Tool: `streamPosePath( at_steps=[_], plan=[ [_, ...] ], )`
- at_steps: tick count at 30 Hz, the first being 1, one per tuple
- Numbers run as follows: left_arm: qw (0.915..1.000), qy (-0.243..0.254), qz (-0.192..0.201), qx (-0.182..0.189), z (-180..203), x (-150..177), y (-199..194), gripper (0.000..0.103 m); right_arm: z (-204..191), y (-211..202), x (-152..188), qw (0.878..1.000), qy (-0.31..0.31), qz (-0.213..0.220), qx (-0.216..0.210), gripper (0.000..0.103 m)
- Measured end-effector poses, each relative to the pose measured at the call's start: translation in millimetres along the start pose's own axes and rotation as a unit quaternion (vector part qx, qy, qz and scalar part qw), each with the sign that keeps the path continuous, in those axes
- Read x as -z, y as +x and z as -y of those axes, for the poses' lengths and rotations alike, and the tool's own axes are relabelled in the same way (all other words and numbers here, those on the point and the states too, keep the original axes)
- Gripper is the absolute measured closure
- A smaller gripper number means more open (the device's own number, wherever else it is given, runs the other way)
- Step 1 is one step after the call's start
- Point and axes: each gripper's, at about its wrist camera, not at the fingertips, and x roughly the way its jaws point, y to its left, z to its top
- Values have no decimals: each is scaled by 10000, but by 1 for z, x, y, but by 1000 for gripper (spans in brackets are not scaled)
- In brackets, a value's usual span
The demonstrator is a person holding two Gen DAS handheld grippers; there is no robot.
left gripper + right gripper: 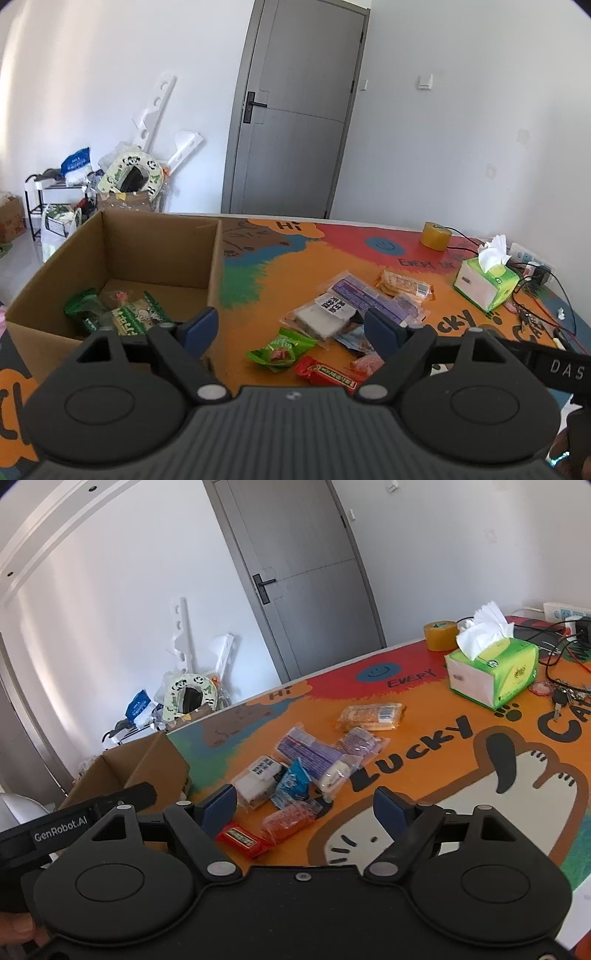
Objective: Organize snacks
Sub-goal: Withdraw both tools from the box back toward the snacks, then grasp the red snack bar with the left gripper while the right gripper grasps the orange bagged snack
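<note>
An open cardboard box (159, 236) stands at the table's left and holds green snack packs (125, 314). Loose snacks lie in a heap to its right: a green pack (282, 349), a red bar (327, 373), a white cake pack (321, 314), a purple pack (373, 297) and an orange cracker pack (404, 286). My left gripper (291, 332) is open and empty above the green pack. My right gripper (306, 810) is open and empty above the heap, over the red bar (242, 840), an orange pack (290, 821) and a blue pack (293, 782). The box also shows in the right wrist view (147, 764).
A green tissue box (485, 282) and a roll of tape (436, 236) stand at the table's far right, with cables, keys and a power strip (565, 635) behind. The table has a colourful printed mat (461, 775). Clutter and a grey door (295, 110) lie beyond.
</note>
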Motion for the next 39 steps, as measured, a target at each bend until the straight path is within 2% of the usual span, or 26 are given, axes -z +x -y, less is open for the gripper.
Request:
streamPosePath(
  at_steps=[2,6,13,23,29,35,39],
  plan=[
    [9998,-59,-91,164,3,1,2,20,6,3,2,10000,70,-37,24,22],
    [9998,56,-115,165,14,6,10,21,15,8,6,9998,158,-85,25,22],
    [9991,-52,-427,26,21,24,38,36,25,17,13,9995,248,-186,15,22],
    [9978,6,-558,-356,31,40,72,37,32,30,19,9989,346,-305,-19,22],
    [9970,30,-689,-339,29,51,79,40,31,42,18,9986,391,-348,-48,22],
    [9978,31,-636,-185,24,54,71,52,19,60,16,9985,332,-411,-168,22],
    [9978,-71,-645,-112,16,53,67,69,6,72,15,9986,193,-458,-200,22]
  ],
)
